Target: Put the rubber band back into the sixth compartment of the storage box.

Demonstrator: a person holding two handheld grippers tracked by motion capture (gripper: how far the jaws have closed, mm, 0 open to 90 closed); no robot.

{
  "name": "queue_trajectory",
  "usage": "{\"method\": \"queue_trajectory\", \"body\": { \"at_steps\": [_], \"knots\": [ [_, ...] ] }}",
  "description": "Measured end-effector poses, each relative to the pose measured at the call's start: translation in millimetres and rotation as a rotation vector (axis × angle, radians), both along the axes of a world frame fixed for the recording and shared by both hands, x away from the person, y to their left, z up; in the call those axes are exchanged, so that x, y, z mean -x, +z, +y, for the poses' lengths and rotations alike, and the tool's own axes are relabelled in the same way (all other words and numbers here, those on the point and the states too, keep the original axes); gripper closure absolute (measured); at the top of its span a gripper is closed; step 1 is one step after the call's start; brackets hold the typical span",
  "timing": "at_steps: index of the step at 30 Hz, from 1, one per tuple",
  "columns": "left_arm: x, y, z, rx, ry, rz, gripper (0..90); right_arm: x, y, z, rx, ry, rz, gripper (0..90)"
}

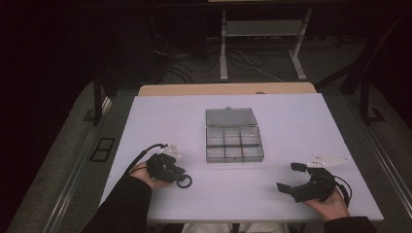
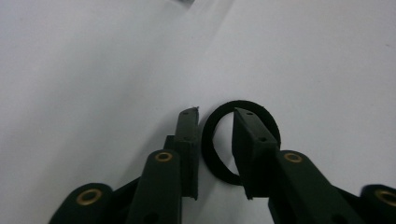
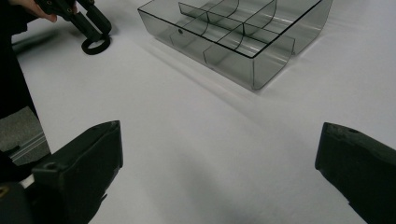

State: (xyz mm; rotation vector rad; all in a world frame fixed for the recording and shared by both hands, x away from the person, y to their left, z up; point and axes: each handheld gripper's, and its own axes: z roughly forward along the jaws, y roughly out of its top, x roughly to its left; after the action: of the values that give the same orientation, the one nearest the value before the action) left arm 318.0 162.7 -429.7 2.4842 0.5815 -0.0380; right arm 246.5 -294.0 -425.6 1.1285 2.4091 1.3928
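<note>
**Left jaws straddling the ring, right jaws wide apart**

I am looking down on a white bench [image 1: 291, 121] with a clear plastic box [image 1: 234, 143] lying open near its middle, its lid [image 1: 231, 117] folded back flat on the far side. The box is showing six compartments, and I am seeing nothing inside them.

My left hand-held gripper [image 2: 215, 122] is sitting low on the bench, in front of the box and to its left. Its jaws are standing a little apart, and they are straddling the band of a black ring [image 2: 211, 140] lying flat on the bench: one jaw is outside the ring, the other inside its hole. I cannot tell whether the jaws are actually pressing on the band.

My right hand-held gripper [image 1: 287, 177] is resting near the front right of the bench, well apart from the box. Its jaws are spread wide and are holding nothing, with bare bench between them.
</note>
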Motion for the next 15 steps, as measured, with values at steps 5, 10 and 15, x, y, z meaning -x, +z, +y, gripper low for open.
{"method": "queue_trajectory", "body": {
  "at_steps": [5, 10, 15],
  "knots": [
    [0.2, -0.3, -1.0, -0.011, -0.007, 0.006, 83.4, 0.0, 0.0, 0.0, 0.0, 0.0, 0.0, 0.2],
    [-0.6, 0.5, -0.1, -0.011, -0.008, 0.02, 86.2, -0.1, -0.2, -0.1, 0.001, 0.0, 0.0, 0.2],
    [-1.7, 2.4, 2.3, 0.012, 0.006, 0.02, 86.3, -0.2, -0.3, -0.2, 0.0, -0.001, 0.0, 0.2]
  ]
}}
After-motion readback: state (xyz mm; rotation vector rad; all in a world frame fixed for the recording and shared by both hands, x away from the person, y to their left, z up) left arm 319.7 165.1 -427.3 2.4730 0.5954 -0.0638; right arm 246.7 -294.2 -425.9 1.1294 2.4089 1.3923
